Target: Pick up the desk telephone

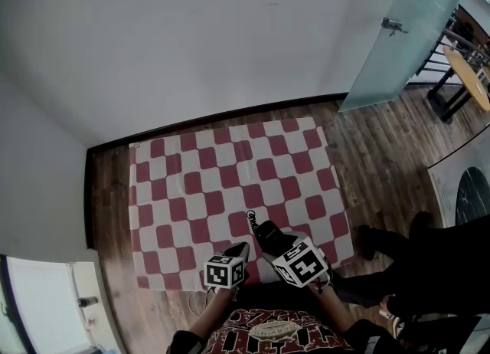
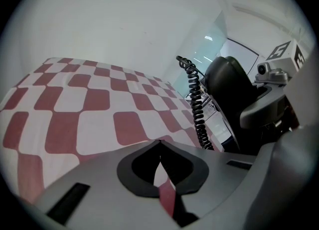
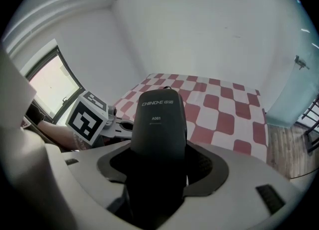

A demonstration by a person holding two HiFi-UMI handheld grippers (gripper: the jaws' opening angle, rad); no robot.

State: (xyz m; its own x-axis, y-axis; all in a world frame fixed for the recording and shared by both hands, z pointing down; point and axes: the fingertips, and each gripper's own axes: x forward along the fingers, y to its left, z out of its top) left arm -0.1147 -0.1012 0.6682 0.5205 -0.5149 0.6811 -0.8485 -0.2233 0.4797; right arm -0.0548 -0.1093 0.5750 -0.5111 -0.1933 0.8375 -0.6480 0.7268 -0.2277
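Note:
A black telephone handset (image 1: 269, 235) is up off the red-and-white checked cloth (image 1: 222, 184), near the cloth's front edge. My right gripper (image 1: 276, 242) is shut on it. In the right gripper view the handset (image 3: 158, 124) stands between the jaws, its printed back facing the camera. A coiled black cord (image 1: 251, 217) curls off its far end, and the same cord (image 2: 197, 104) hangs beside the handset (image 2: 230, 92) in the left gripper view. My left gripper (image 1: 239, 251) hovers just left of it, shut on nothing (image 2: 159, 144). No telephone base shows.
The cloth lies on a wooden floor against a white wall. A frosted glass door (image 1: 402, 31) stands at the back right, with a wooden table (image 1: 471, 77) beyond it. A person's dark legs and shoes (image 1: 417, 257) are to the right of the cloth.

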